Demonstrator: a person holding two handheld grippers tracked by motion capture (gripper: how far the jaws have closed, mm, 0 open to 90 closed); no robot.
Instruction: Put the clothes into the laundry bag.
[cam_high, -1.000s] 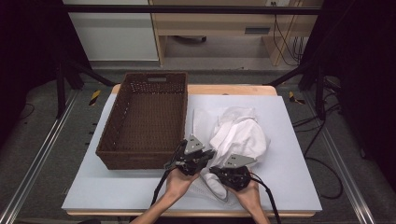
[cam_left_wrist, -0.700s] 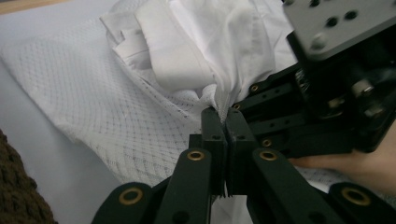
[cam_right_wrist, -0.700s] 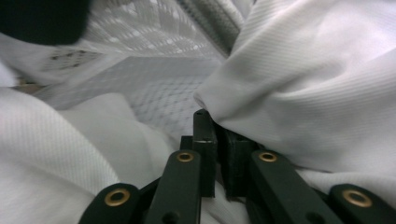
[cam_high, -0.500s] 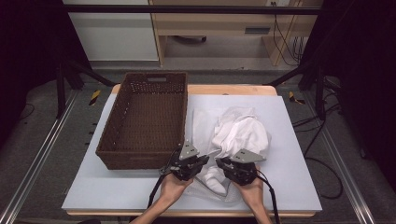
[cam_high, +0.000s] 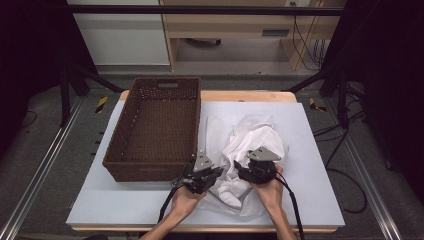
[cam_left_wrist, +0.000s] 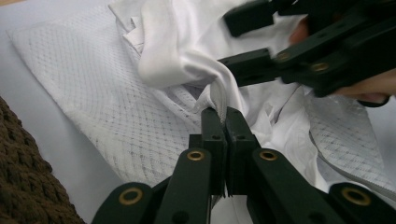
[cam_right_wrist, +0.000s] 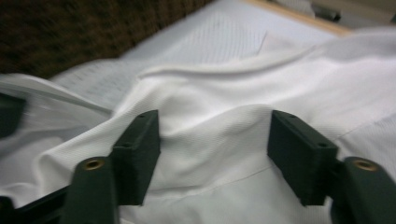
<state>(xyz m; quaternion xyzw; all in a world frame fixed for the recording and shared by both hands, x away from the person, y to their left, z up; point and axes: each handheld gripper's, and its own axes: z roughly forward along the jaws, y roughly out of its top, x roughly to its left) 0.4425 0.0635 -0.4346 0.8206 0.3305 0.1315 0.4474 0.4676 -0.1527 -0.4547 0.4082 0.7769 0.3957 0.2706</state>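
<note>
Left gripper (cam_left_wrist: 220, 113) low, clamped on white garment (cam_high: 252, 142); right gripper (cam_high: 244, 172) beside it, jaws just opening over cloth

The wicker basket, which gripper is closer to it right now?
Left. The left gripper sits just off the wicker basket, at its near right corner, shut on the white garment. The right gripper hangs farther right, over the garment.
</note>
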